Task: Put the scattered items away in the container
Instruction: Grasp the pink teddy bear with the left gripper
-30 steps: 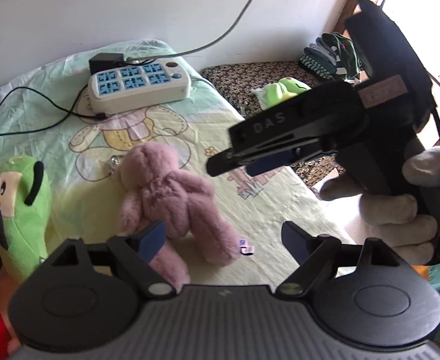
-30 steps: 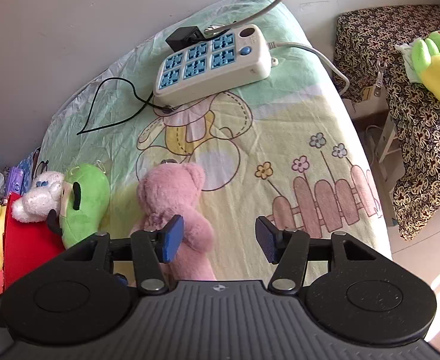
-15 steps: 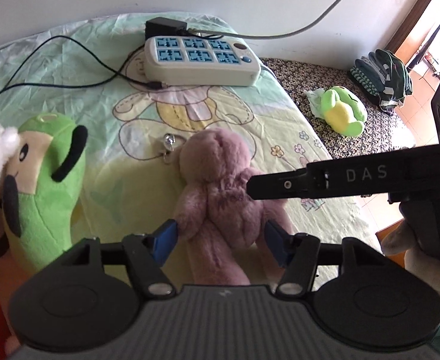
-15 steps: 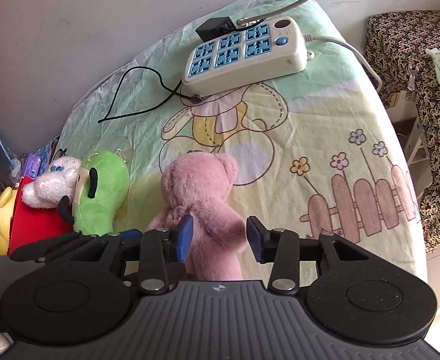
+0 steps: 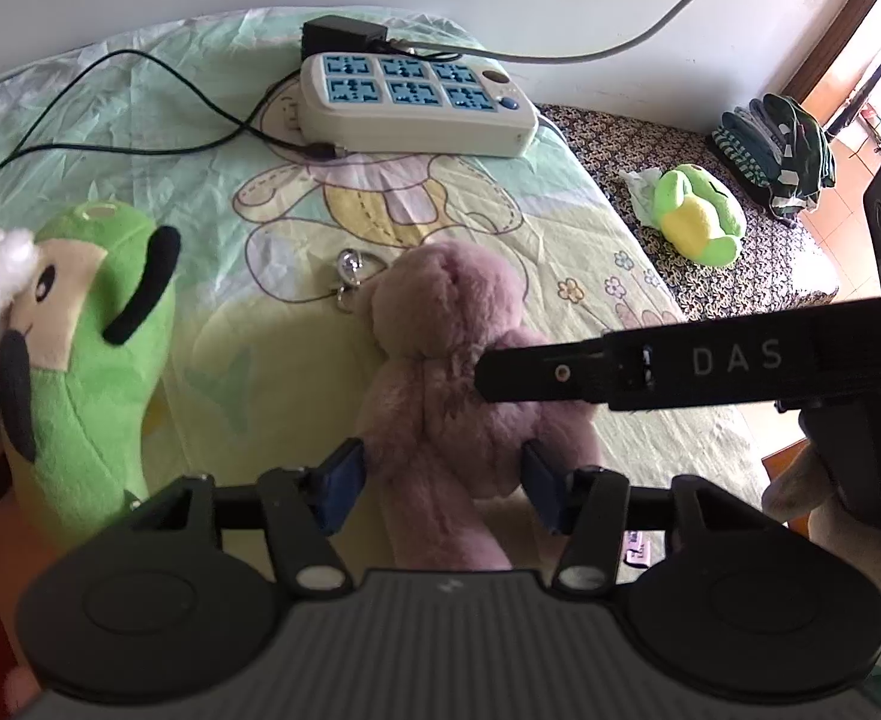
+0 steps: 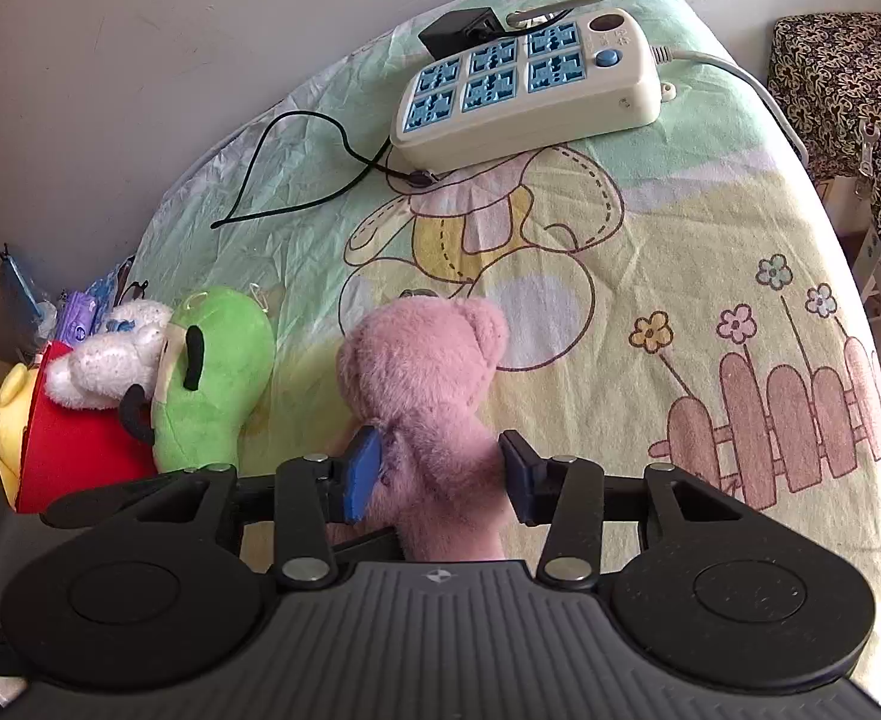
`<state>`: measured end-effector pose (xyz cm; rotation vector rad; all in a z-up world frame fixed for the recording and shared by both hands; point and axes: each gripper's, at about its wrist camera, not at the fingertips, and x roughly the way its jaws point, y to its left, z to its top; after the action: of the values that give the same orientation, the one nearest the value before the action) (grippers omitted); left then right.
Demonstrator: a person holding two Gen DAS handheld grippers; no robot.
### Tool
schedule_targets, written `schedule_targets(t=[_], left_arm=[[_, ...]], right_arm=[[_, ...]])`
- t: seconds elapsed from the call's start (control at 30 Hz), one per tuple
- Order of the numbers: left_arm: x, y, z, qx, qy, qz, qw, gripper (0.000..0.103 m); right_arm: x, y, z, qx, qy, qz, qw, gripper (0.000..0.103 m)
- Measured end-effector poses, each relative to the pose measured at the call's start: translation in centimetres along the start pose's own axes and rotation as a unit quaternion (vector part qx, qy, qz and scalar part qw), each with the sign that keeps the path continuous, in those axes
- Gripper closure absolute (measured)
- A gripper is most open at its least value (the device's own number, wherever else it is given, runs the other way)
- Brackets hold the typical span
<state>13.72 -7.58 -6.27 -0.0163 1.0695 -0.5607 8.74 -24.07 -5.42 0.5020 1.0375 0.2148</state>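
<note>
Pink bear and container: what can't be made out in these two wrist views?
- pink bear: face turned away in both views; legs partly hidden behind the left gripper, whose jaws are closing on it.
- Container: none identifiable; the red shape in the right wrist view is partly covered by the white plush.
- label, left wrist view: too small to read.

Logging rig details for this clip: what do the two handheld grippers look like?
Both are black plastic. The left gripper and right gripper each have blue finger pads, silver pivot screws, two round discs and a ribbed grey body. The right one's finger reads "DAS" in pale letters.
</note>
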Motion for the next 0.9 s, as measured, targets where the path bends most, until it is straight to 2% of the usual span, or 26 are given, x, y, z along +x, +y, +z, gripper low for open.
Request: schedule_targets(t=[0.13,0.27,0.4,0.47,0.7,0.8,0.9], left_arm=[[-0.6,-0.7,-0.8,0.017,0.004,-0.007,0.9998,0.049],[-0.2,-1.1,-0.7,0.023,0.007,0.000,0.9997,0.047],[0.4,-1.3,-0.8,0.023,0.014,0.005,0.9996,0.042],[0.4,-1.3,-0.8,0.020,0.012,0.004,0.9997,0.043],[-1.3,-2.2,-1.4,0.024,-0.003,0.009,0.9997,0.052],[-2.5,-2.0,-1.7,0.001,-0.012,-0.009,0.9999,0.054],[-3.2,-2.3,-2.4,0.005,-0.014,-0.009,0.9998,0.054]], right_arm=[[-1.1,0.5,-1.0,-0.020,0.007,-0.005,1.000,0.060],[-1.2,-0.1,-1.6,-0.011,0.009,-0.003,1.000,0.059],[-0.5,-0.2,-1.7,0.005,0.003,-0.005,1.000,0.048],[-0.3,-0.1,-1.9,0.008,0.001,-0.009,1.000,0.047],[-2.0,1.1,-2.6,-0.006,-0.014,-0.019,1.000,0.063],[-3.4,1.9,-3.2,-0.011,-0.032,-0.026,0.999,0.073],[-4.3,2.6,-3.9,-0.018,-0.042,-0.031,0.998,0.074]])
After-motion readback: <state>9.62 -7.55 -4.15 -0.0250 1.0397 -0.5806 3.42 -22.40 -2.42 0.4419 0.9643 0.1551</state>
